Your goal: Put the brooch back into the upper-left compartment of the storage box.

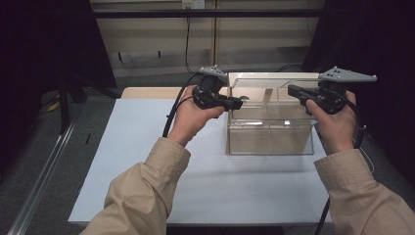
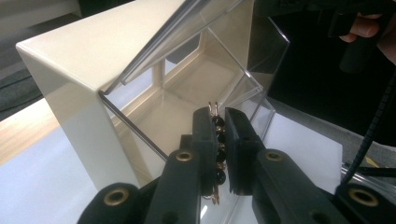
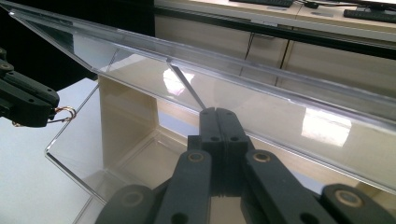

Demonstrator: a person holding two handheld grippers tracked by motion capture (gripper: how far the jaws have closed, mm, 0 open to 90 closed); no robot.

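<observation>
A clear plastic box (image 1: 270,142) with a cream back wall (image 2: 79,93) stands on the white table (image 1: 147,161). Its clear lid (image 3: 280,107) is tilted up. My left gripper (image 2: 219,114) is shut on a short string of dark beads on gold wire (image 2: 218,140), held just over the box's open left top corner (image 1: 240,103). The wire's gold hook (image 3: 65,113) sticks out of that gripper (image 3: 49,109) in the right gripper view. My right gripper (image 3: 217,112) is shut on a thin edge of the lid at the box's upper right (image 1: 289,89).
The box sits at the table's far right. Bare white tabletop (image 1: 205,191) lies in front of it and to its left. A wooden strip (image 1: 147,92) borders the far edge. Dark floor and cabinets (image 1: 161,34) lie beyond, and a metal rail (image 1: 44,171) runs along the left.
</observation>
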